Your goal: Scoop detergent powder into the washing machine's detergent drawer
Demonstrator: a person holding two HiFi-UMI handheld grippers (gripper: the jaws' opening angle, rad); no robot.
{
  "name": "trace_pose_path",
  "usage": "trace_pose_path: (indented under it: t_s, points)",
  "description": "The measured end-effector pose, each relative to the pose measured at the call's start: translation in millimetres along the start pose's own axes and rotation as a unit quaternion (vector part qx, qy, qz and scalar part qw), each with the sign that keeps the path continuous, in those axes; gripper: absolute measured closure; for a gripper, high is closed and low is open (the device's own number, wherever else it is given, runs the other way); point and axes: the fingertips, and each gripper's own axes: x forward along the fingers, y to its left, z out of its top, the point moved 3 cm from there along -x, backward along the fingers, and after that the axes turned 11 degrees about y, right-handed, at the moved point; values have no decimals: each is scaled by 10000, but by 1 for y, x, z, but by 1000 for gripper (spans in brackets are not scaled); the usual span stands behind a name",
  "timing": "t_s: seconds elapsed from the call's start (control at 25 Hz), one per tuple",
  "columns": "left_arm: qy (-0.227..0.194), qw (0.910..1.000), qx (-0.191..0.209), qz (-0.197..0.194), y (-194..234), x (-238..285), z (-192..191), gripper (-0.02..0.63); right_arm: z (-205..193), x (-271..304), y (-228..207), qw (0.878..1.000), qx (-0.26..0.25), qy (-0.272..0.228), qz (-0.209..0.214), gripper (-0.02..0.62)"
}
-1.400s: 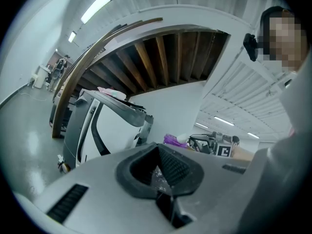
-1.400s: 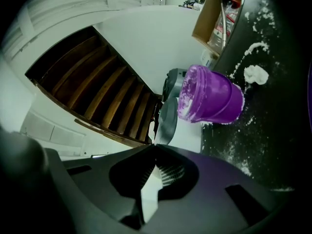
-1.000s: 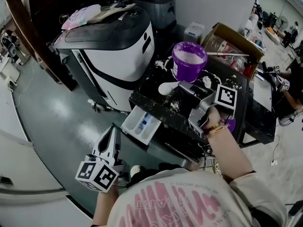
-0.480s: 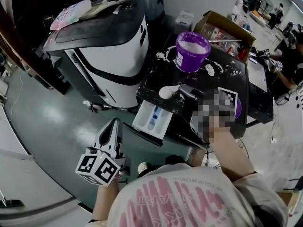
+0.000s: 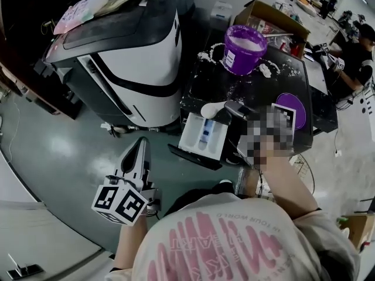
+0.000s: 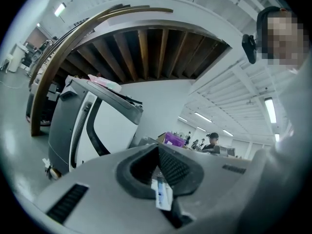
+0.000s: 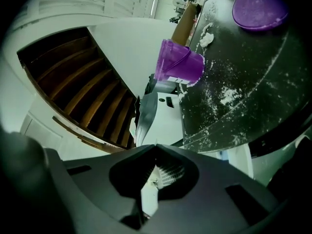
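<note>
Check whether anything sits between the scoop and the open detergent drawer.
Nothing visible does. The scoop, held by the right tool, hangs at the edge of the black table; the detergent drawer stands open just beyond it, compartments uncovered.

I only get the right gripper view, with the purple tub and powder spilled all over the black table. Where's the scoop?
Observer: In the head view, the white scoop is at the edge of the black table, right at the tip of the right gripper.
Operator: And where does the powder go?
Observer: The white detergent drawer sits just past that edge, with a blue insert down its middle.
Operator: What's my other gripper doing?
Observer: The left gripper hangs over the floor, jaws shut, nothing in them.
</note>
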Motion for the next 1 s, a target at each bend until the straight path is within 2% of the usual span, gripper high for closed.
trace_pose_path:
  t_s: [0.44,0.64,1.0]
  points:
    - [96,9999,-27,-36,46,-32,-2,603,-41,23,-42,9973,2,-178,-711,595]
    - [108,9998,-143,50,60,-42,-9,603,-48,28,-64,9941,-23,-177,-1070,594]
    - [159,9994,-303,96,73,-46,-20,603,-56,42,-87,9893,-70,-55,-1453,595]
